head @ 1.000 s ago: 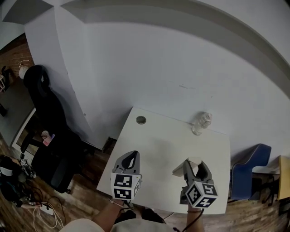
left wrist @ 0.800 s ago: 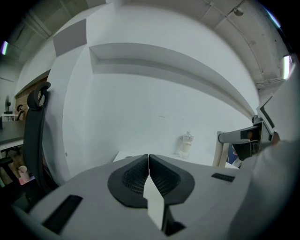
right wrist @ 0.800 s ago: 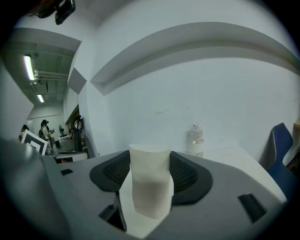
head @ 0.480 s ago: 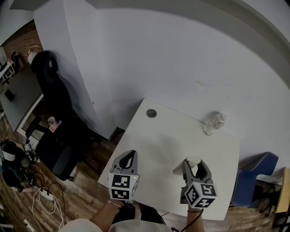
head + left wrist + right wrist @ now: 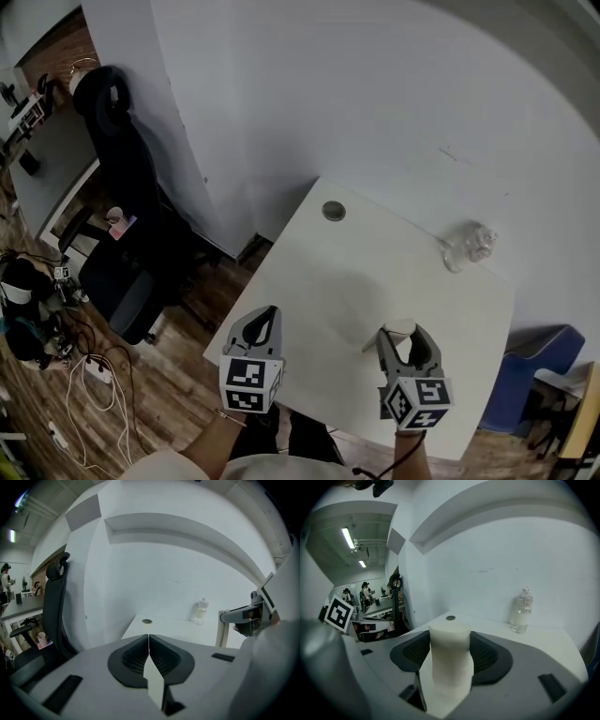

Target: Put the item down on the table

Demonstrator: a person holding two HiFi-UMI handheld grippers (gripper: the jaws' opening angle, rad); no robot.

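1. The right gripper is clamped on an upright white cylindrical roll over the near part of the white square table.
2. The left gripper, jaws together and empty, is at the table's near-left corner.

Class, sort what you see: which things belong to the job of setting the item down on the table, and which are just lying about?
Part of the job: right claw, shut on the white cylinder; white table.

Just lying about: clear bottle; small round disc; black office chair; left claw, shut and empty.
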